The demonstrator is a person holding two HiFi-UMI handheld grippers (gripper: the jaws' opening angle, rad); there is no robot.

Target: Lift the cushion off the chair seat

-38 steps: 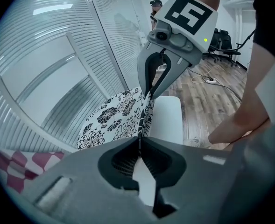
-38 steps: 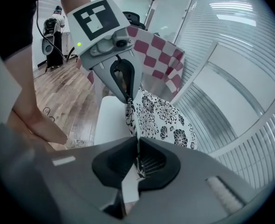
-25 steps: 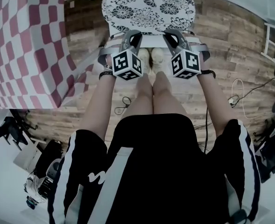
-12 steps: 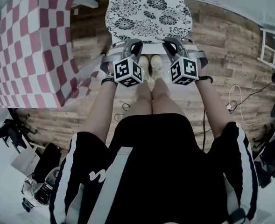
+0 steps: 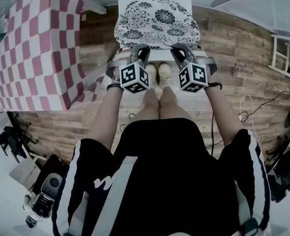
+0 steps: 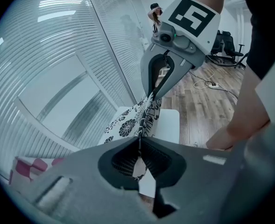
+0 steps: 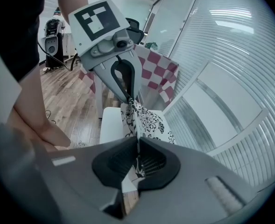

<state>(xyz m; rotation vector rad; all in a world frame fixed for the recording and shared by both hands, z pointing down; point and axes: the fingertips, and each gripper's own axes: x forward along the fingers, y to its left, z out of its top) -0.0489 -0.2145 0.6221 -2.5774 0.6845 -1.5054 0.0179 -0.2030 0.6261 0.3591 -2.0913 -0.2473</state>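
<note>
Findings at this moment. Against the head views of the preceding second, both grippers had risen together without turning. The floral cushion (image 5: 157, 21) had come up with them at its near edge. More of the white chair seat (image 6: 171, 125) showed bare beside it than before. We judged the lift to be under way but not complete. In both gripper views the cushion sloped from the jaws down towards the far edge of the seat, and its far part appeared to rest there still.

Jaws. The left gripper (image 5: 143, 48) was clenched almost fully, its pads pinching the thin patterned rim at the cushion's near left corner. The right gripper (image 5: 177, 48) was clamped likewise on the near right corner. No gap showed between pad and fabric in either gripper view, and the rim ran taut from one gripper to the other.

Surroundings. A red-and-white checked tablecloth (image 5: 31, 58) stood to the left of the chair, apart from the cushion. We saw nothing obstructing further raising.
</note>
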